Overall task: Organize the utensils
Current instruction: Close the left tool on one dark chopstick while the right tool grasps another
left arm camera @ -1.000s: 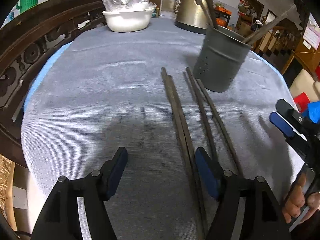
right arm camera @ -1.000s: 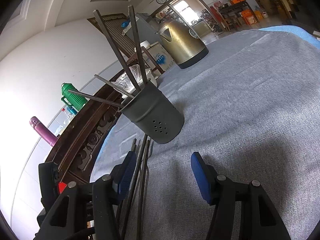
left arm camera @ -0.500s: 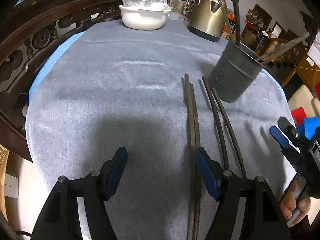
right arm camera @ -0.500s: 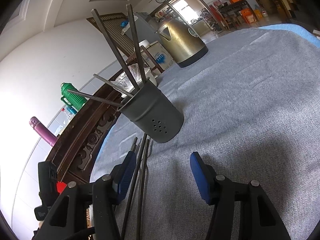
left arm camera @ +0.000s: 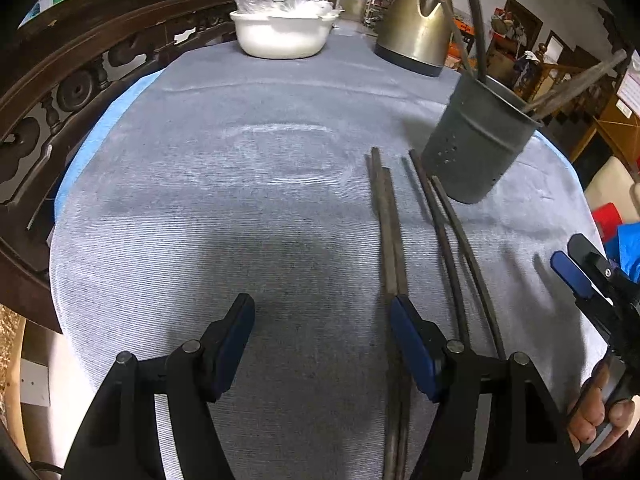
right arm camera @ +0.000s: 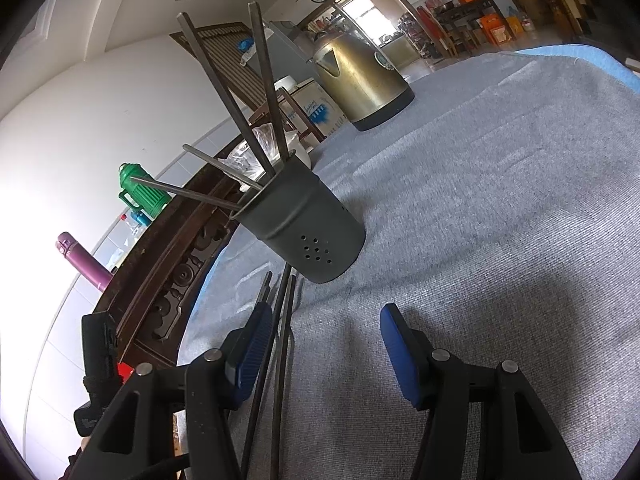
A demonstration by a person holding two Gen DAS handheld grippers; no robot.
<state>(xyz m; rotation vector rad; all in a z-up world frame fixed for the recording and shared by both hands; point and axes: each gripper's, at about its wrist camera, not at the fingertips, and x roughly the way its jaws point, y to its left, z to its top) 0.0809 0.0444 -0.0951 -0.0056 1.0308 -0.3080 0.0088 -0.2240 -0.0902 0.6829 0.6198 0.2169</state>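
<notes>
We see both grippers, left gripper (left arm camera: pixel 322 344) and right gripper (right arm camera: pixel 324 344), gaping wide and empty (chopsticks (left arm camera: pixel 386 232) lie mid-frame, untouched).

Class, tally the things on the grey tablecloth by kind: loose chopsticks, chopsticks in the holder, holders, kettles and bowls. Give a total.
Loose chopsticks on the cloth: 4
Chopsticks in the holder: 4
Grey holder: 1
Brass-coloured kettle: 1
White bowl: 1
Total: 11
</notes>
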